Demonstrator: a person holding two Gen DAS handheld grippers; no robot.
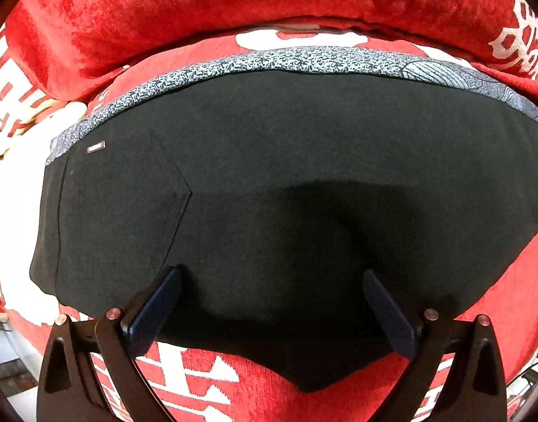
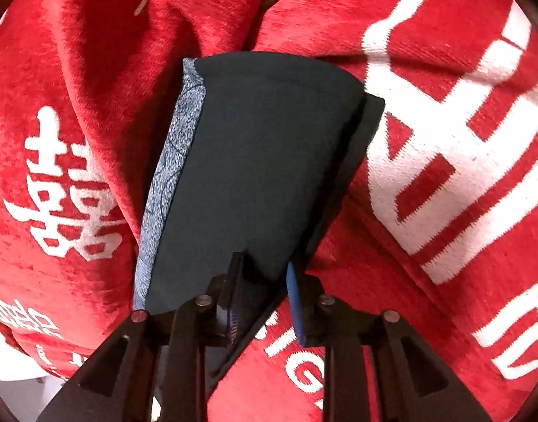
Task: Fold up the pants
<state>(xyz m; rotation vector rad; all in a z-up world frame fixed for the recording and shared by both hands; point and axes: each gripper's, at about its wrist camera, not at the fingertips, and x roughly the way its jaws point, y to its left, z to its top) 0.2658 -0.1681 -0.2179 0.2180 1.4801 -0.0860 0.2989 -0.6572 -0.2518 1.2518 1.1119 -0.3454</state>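
1. As it covers the whole work surface, red blanket point(image 1: 198, 7), white lettering, soft pile. It bulges into a ridge along the far side and serves as the bed for folding.
2. Pants point(image 1: 286, 176), black, already folded into a compact flat bundle in the middle of the blanket. In the left wrist view the long axis runs left to right. In the right wrist view the same bundle point(image 2: 262, 158) runs from near to far, widening slightly toward the far end. Probably laid flat so the layers stay stacked.
3. Waistband point(image 1: 304, 58), grey speckled, lies along the far long edge of the bundle, so the waist faces far. In the right wrist view it lines the left edge.
4. Left gripper point(image 1: 272, 277), fingers point(image 1: 156, 306) spread wide over the near edge of the pants, gripping nothing. Whether the tips touch the cloth cannot be told. Likely placed to steady or smooth the bundle.
5. Right gripper point(image 2: 265, 288), fingers point(image 2: 295, 309) narrowly apart, astride the near corner of the pants, with cloth between them. Whether they pinch it cannot be told.
6. Label point(image 1: 95, 147), small and pale, sits on the black cloth just below the waistband at its left end.
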